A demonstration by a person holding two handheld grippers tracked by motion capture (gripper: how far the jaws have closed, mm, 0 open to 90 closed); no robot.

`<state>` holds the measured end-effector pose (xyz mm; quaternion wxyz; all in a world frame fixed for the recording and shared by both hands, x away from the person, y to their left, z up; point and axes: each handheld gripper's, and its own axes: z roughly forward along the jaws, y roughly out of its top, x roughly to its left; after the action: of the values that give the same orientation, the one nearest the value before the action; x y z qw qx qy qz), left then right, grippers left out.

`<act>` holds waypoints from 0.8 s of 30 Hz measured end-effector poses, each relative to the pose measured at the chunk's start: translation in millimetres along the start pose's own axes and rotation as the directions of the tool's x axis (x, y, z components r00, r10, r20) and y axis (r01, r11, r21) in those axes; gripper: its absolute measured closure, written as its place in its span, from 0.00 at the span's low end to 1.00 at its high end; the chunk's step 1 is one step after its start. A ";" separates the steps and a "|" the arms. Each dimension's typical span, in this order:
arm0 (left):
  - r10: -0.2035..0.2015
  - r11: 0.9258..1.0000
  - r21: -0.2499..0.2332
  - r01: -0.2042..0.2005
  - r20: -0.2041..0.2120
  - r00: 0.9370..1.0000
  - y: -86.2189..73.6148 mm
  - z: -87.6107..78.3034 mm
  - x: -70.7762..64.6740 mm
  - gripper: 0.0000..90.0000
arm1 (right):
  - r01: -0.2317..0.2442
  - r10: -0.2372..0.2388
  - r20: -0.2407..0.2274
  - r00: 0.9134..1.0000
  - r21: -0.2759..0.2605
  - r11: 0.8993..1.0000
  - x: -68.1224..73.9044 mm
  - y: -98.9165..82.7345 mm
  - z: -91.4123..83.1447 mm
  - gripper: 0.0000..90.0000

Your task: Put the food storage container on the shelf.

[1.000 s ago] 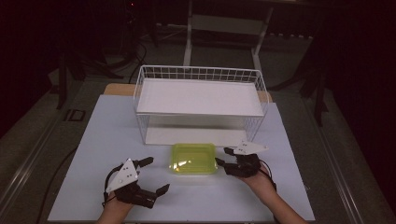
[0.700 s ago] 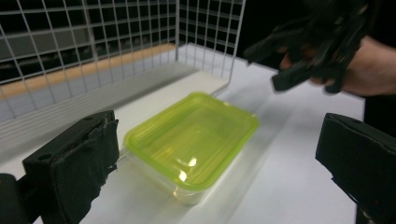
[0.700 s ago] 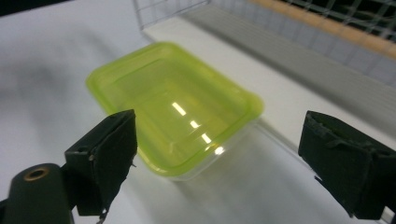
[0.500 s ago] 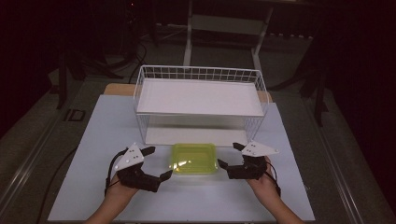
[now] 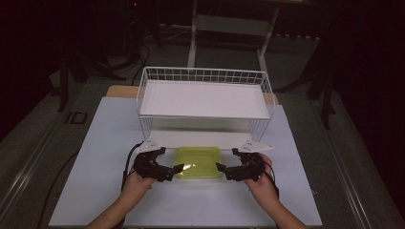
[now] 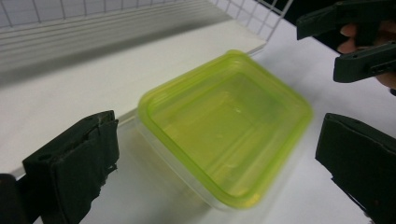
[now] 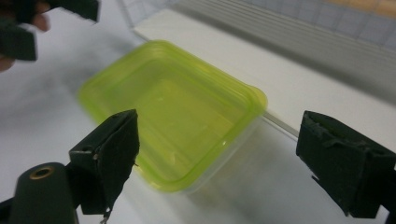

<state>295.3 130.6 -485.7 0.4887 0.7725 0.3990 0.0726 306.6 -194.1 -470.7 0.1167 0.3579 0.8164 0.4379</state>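
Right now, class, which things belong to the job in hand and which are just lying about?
In the job:
- green-lidded clear container
- left gripper, open beside it
- right gripper, jaws just opened, nothing between the pads

Lying about:
- white wire rack
- white table

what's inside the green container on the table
The green container looks empty: through its translucent lid only the bare bottom shows. Corners under the lid's rim are too blurred to tell.

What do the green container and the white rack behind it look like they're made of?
Green container: likely translucent plastic with a glossy finish; the table shows faintly through its walls and light glints on it. White rack: probably coated metal wire, judging by its thin white grid.
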 end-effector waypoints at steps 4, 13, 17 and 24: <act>-0.055 0.998 0.020 0.055 -0.012 0.998 1.6 11.2 8.0 0.00 | -0.030 0.030 -0.003 1.000 0.000 1.000 -3.8 -1.3 10.8 0.12; -0.153 0.985 0.064 0.160 -0.099 0.983 -3.0 19.6 12.6 0.22 | -0.044 0.042 0.040 0.998 0.039 0.998 -3.2 -4.1 23.0 0.23; -0.179 0.980 0.070 0.186 -0.096 0.979 -7.7 19.1 15.8 0.44 | -0.058 0.056 0.046 0.997 0.053 0.997 -2.4 -6.3 25.6 0.27; -0.195 0.973 0.115 0.201 -0.060 0.979 -11.6 23.0 16.4 0.60 | -0.054 0.051 0.048 0.998 0.074 0.996 2.7 -10.8 28.4 0.31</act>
<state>311.6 128.2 -511.5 0.4363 0.7549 0.4894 0.0177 313.8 -178.3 -495.7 0.1104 0.3934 0.8197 0.4015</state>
